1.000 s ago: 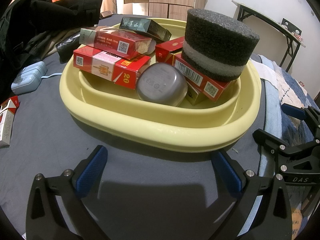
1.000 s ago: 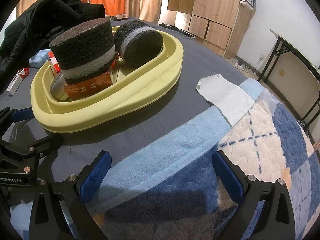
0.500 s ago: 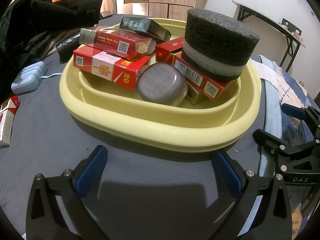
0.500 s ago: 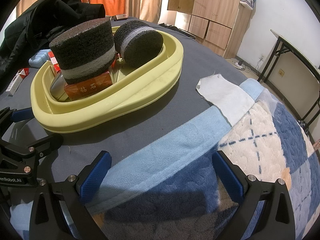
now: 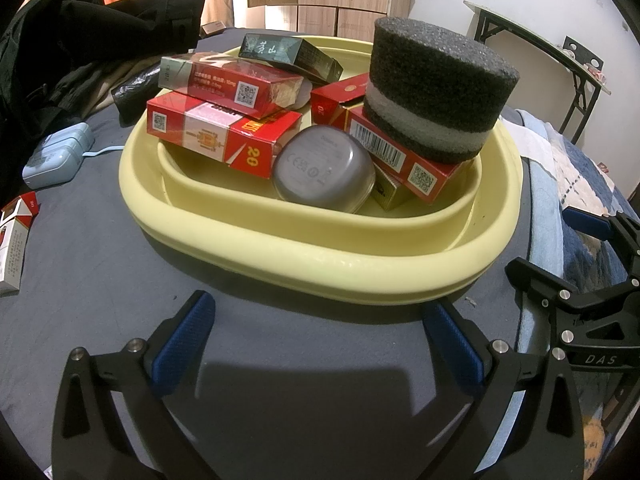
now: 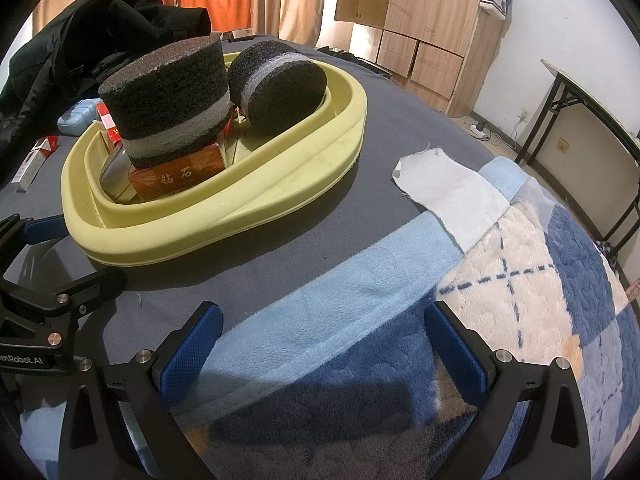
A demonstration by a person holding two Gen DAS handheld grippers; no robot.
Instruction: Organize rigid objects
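I hold both tools low on the grey bedcover, facing the yellow tub (image 5: 320, 256) that fills the centre of the left view. My left gripper (image 5: 320, 344) is spread wide with nothing between its blue pads, and my right gripper (image 6: 320, 344) is likewise spread and empty, over the blue blanket (image 6: 360, 380) at the bottom of its frame.

The tub already carries most of the load: red cartons (image 5: 216, 140) stacked on the left, a dark carton (image 5: 288, 56) at the back, a grey case (image 5: 324, 170) leaning in the middle, and a foam cylinder (image 5: 436, 88) perched on another red box (image 5: 400, 156) at the right. The right view shows a 2nd foam cylinder (image 6: 280, 84) lying on its side behind the 1st.

At the left edge of the left view, 1 red-and-white pack (image 5: 14, 240) and a pale blue case (image 5: 56, 156) lie outside the tub.

I judge the pack to be light, stiff card with slick faces that would crush if squeezed hard; I would take it across its narrow sides. The foam looks soft and springy, so it may tip off its box if nudged.
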